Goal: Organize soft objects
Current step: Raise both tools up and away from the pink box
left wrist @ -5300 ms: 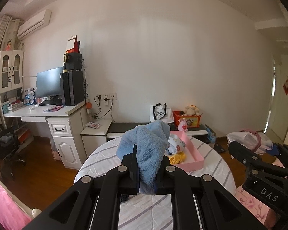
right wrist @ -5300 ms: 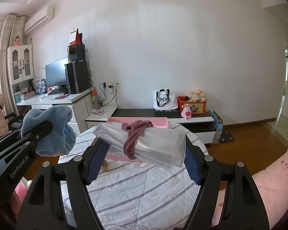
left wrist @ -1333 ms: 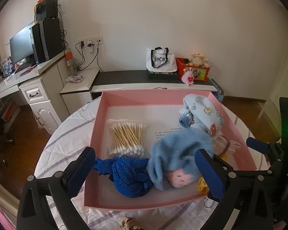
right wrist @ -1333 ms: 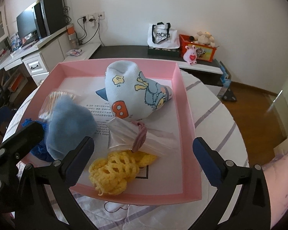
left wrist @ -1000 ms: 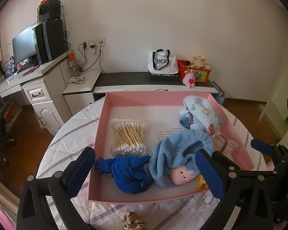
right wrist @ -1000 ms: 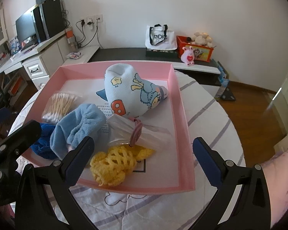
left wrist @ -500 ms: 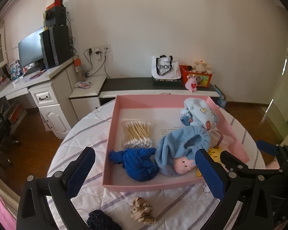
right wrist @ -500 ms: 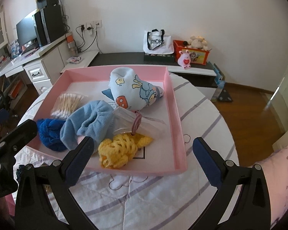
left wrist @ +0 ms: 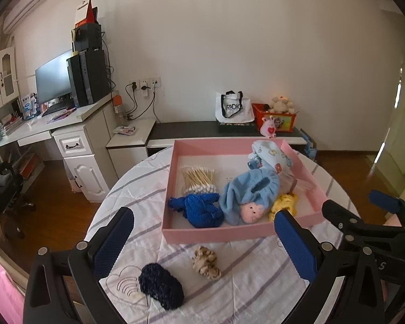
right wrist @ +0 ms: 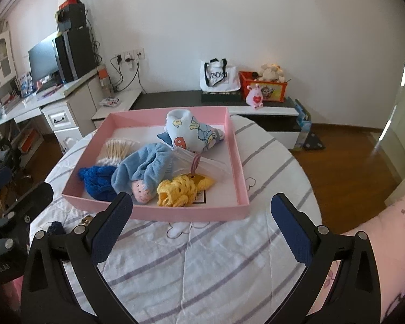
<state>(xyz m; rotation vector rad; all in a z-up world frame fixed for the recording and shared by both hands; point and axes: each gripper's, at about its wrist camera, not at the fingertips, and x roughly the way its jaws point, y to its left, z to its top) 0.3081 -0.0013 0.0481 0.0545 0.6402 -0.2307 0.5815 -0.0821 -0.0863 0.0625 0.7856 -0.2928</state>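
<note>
Both claws hang above the round surface (right wrist: 216,264), which is covered with a striped cloth. The left claw (left wrist: 202,232) has its fingers wide apart and holds nothing. The right claw (right wrist: 199,216) is also spread wide and empty.

The pink tray (left wrist: 216,233) lies on the surface, and most soft things are inside it: a light blue fleece piece (left wrist: 249,193) with a small doll face, a dark blue knit piece (left wrist: 202,212) touching its left side, a yellow crochet piece (right wrist: 181,189), a printed baby sock (right wrist: 191,132), a clear bag with a pink hair tie (right wrist: 199,163), and a pack of cotton swabs (left wrist: 199,179).

Outside the tray, near its front wall, lie a beige scrunchie (left wrist: 206,263) and a navy knit piece (left wrist: 160,286).
</note>
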